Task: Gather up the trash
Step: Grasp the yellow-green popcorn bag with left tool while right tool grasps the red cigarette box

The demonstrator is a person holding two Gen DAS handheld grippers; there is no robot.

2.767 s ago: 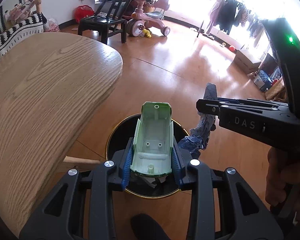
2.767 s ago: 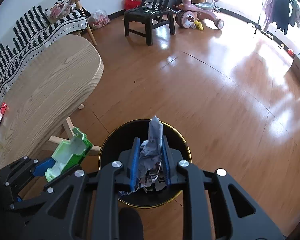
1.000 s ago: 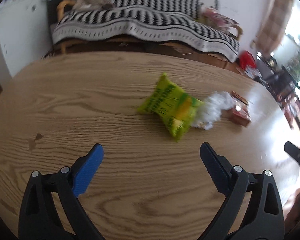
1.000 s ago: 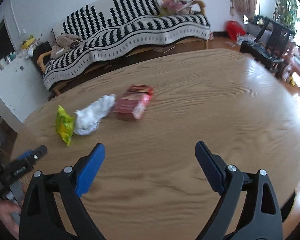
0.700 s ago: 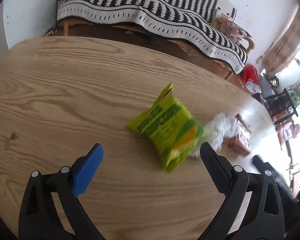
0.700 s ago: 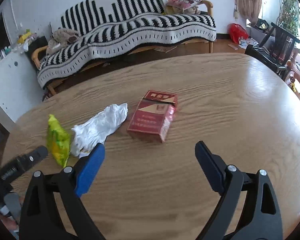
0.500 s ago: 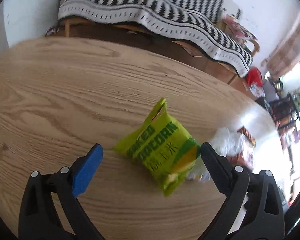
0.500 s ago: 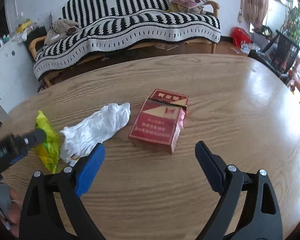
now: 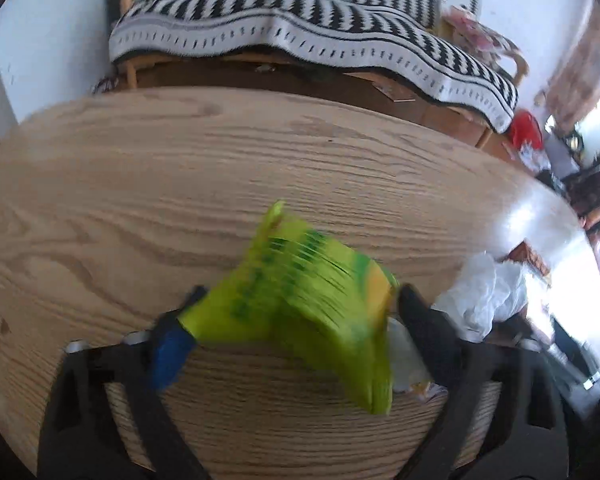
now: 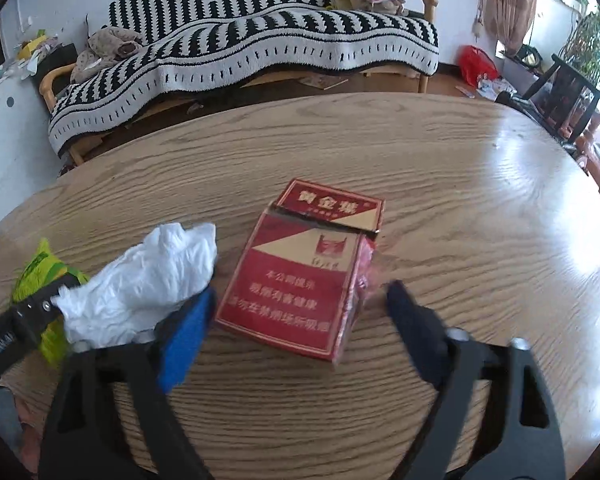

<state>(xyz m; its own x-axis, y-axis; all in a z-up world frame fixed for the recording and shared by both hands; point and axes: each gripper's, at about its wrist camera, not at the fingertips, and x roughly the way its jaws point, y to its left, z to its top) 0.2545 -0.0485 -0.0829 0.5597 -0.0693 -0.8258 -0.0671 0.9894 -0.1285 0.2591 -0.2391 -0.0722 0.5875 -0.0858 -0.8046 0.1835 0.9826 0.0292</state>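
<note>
Your left gripper (image 9: 296, 312) sits low over the wooden table (image 9: 180, 184) with its jaws spread wide on either side of the green snack bag (image 9: 300, 300). The frame is motion-blurred, so you cannot tell whether the pads touch the bag — nothing reads as a firm grip. The bag lies on the tabletop between the two fingers, its narrow sealed end pointing away from you.

Just right of the bag in the left wrist view lies the crumpled white tissue (image 9: 484, 296), with the red cigarette pack (image 9: 528, 256) behind it, near the bright table edge.

Your right gripper (image 10: 300, 312) is also wide open, holding nothing. Its fingers flank the near end of the red cigarette pack, which lies flat on the table with its flip lid partly open at the far end. The blue pad of the left-side finger (image 10: 184, 344) sits just beside the pack's near corner and overlaps the tissue's edge in this view — contact cannot be confirmed.

Beyond the table stands a sofa under a black-and-white striped blanket (image 10: 260, 40).
</note>
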